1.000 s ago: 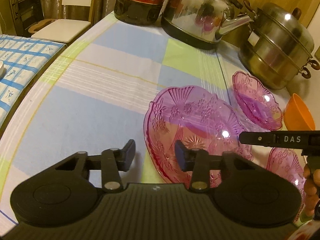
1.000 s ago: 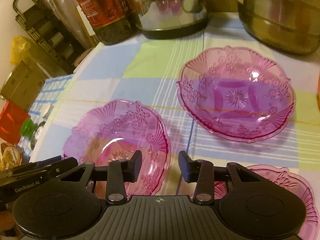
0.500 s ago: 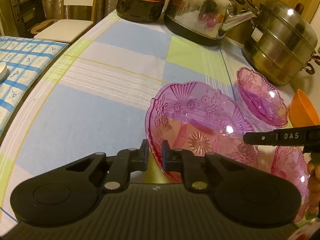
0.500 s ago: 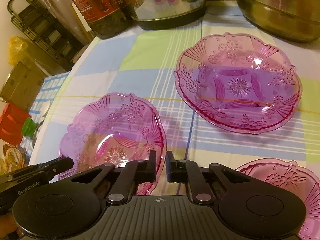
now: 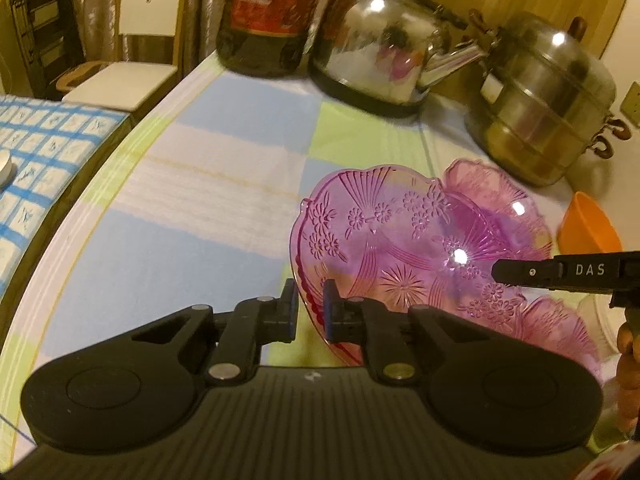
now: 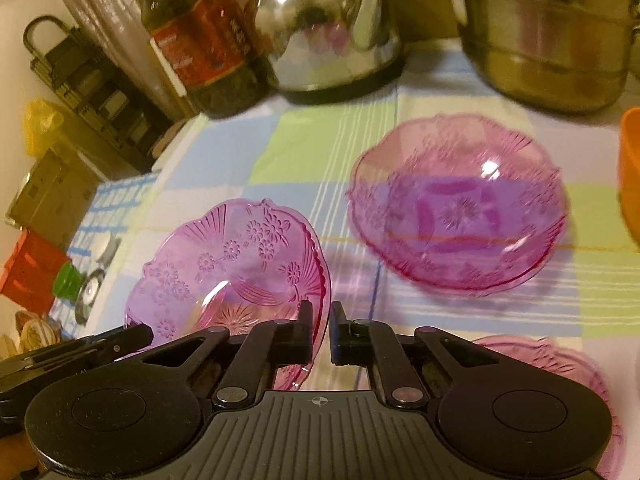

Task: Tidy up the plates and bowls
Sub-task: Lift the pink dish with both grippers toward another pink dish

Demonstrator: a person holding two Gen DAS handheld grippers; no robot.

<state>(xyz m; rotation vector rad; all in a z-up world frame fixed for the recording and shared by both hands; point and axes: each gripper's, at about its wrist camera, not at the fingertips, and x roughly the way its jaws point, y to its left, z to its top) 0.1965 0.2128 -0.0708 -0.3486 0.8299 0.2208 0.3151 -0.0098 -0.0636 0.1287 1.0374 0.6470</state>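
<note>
With its rim pinched between the fingers, the left gripper (image 5: 310, 308) grips the pink plate (image 5: 400, 256), tilted off the tablecloth (image 5: 200, 208). Right gripper (image 6: 321, 330) is clenched on the same plate's opposite edge (looks so, rim partly hidden). Second pink bowl (image 6: 460, 208) lies ahead-right of the right gripper, likely stacking target.

Dim warm indoor light; glare on kettle (image 5: 372, 44); motion blur, fisheye-bent edges.

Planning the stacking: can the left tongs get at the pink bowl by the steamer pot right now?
Probably not. The left tongs are shut on the rim of the tilted pink plate, and that plate hangs between them and the pink bowl.
</note>
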